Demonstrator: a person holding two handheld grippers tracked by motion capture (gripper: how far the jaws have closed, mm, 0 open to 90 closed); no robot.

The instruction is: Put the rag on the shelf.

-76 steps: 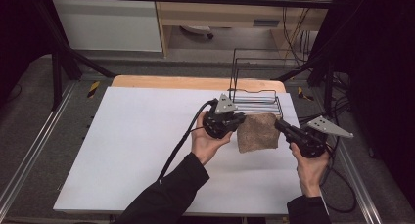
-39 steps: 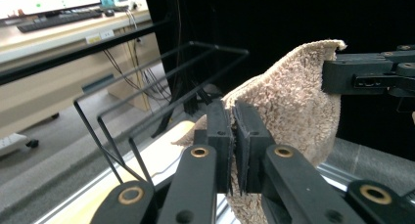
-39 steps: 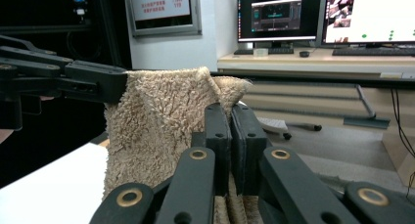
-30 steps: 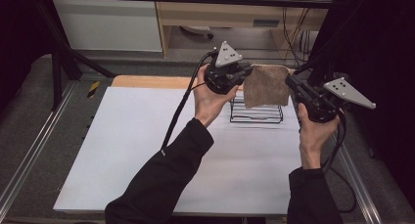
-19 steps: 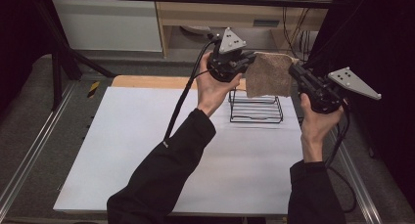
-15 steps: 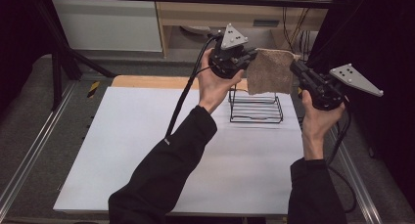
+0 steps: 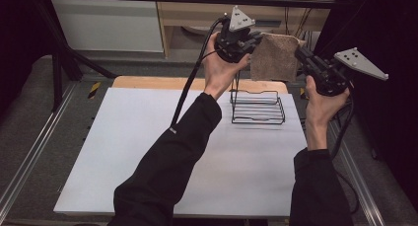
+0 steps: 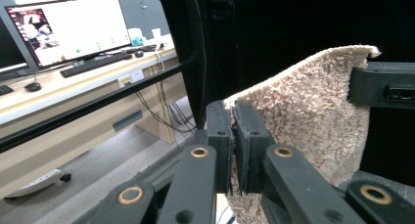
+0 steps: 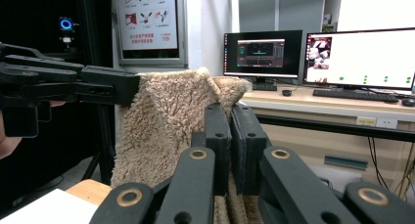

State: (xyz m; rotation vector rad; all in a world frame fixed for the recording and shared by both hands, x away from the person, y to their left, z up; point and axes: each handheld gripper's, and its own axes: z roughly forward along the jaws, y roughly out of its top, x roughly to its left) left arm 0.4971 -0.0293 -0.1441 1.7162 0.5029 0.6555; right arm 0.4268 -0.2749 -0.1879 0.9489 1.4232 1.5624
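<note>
Two grippers, left [image 7: 254,38] and right [image 7: 301,54], each clamped on top corner of towel [image 7: 273,57], held spread above wire rack [image 7: 258,107]. Step: carry. Next, likely: lower, drape over rack.

1. The high view looks forward and down over the table [image 7: 148,152].
2. Each gripper view looks close along its own jaws.
3. All three share the cloth [image 7: 274,57] [image 8: 313,106] [image 9: 161,131], pinched between each pair of jaws.

Towel [image 7: 274,57] lifted off the table [image 7: 148,137] and above the wire rack [image 7: 257,107]; both grippers raised higher, towel stretched between them.
</note>
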